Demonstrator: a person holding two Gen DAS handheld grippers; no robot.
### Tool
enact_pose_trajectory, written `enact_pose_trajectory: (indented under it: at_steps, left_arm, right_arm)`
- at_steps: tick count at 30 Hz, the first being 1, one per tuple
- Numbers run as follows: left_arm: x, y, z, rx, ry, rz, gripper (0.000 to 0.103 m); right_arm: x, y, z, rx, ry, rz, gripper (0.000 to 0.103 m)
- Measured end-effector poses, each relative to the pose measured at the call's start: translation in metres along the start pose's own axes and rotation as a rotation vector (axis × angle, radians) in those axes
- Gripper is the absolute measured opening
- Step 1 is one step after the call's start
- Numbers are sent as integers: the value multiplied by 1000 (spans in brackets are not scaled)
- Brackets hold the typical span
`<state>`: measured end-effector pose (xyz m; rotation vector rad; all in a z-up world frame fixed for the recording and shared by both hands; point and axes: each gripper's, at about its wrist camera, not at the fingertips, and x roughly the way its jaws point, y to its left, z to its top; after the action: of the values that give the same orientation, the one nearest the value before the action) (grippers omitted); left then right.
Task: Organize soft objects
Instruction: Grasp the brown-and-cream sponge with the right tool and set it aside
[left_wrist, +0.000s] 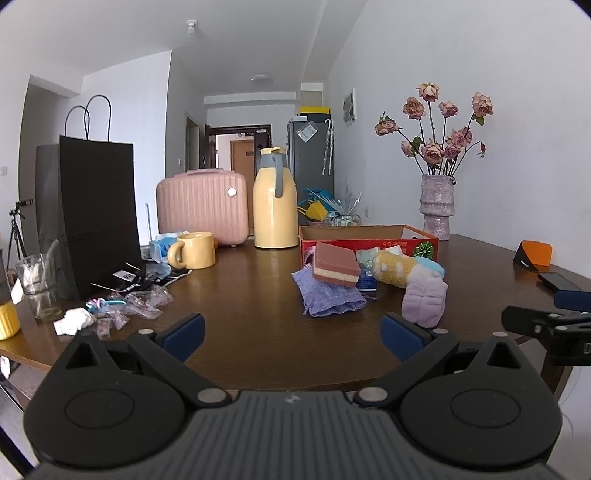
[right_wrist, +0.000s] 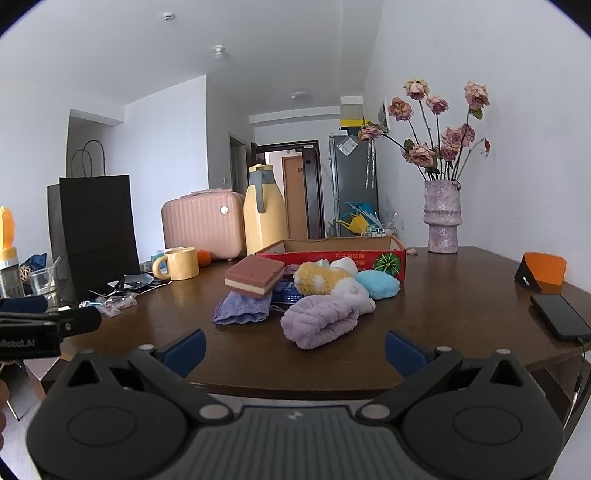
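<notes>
A heap of soft things lies on the brown table in front of a red cardboard box: a brown-and-cream sponge block on a purple knit cloth, a yellow fuzzy roll, a light-blue soft piece, and a lilac fluffy piece nearest me. My left gripper is open, short of the heap. My right gripper is open too, just before the lilac piece, holding nothing.
A black paper bag, yellow mug, pink case and yellow jug stand at the left and back. A vase of dried roses, an orange-black object and a phone are at the right. Small wrappers lie left.
</notes>
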<state>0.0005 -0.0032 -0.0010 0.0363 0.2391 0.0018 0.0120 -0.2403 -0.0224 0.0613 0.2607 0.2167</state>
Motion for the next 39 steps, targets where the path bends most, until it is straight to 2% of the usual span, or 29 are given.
enact_pose_trajectory:
  at_steps: [5, 9, 12, 18, 24, 27, 28, 29, 32, 35, 37, 39]
  left_arm:
    - [31, 5, 2, -14, 14, 18, 103]
    - [66, 19, 10, -25, 41, 54, 103]
    - [89, 32, 13, -26, 64, 76, 103]
    - [139, 55, 21, -8, 106, 140, 103]
    - [175, 77, 31, -24, 133, 190, 103]
    - [190, 83, 34, -28, 154, 189, 103]
    - [196, 83, 36, -27, 156, 181, 103]
    - [200, 83, 37, -25, 156, 172, 103]
    - [216, 79, 41, -16, 162, 151, 103]
    - [233, 69, 43, -14, 175, 118, 103]
    - [242, 59, 44, -11, 180, 87, 103]
    - [252, 46, 44, 1, 185, 50, 103]
  right_arm:
    - [30, 2, 7, -52, -10, -28, 103]
    - [65, 3, 21, -24, 4, 45, 103]
    - [95, 16, 30, -37, 27, 24, 103]
    - [182, 45, 57, -14, 101, 101, 103]
    - [275, 72, 70, -49, 196, 29, 103]
    - [306, 69, 68, -5, 259, 21, 98]
    - [312, 66, 67, 20, 271, 36, 90]
    - [315, 62, 66, 43, 278, 64, 74]
    - [309, 51, 65, 47, 271, 116, 73]
    - [279, 30, 74, 56, 202, 146, 72]
    - [247, 11, 82, 5, 131, 120, 72]
    - [223, -10, 86, -46, 93, 52, 72]
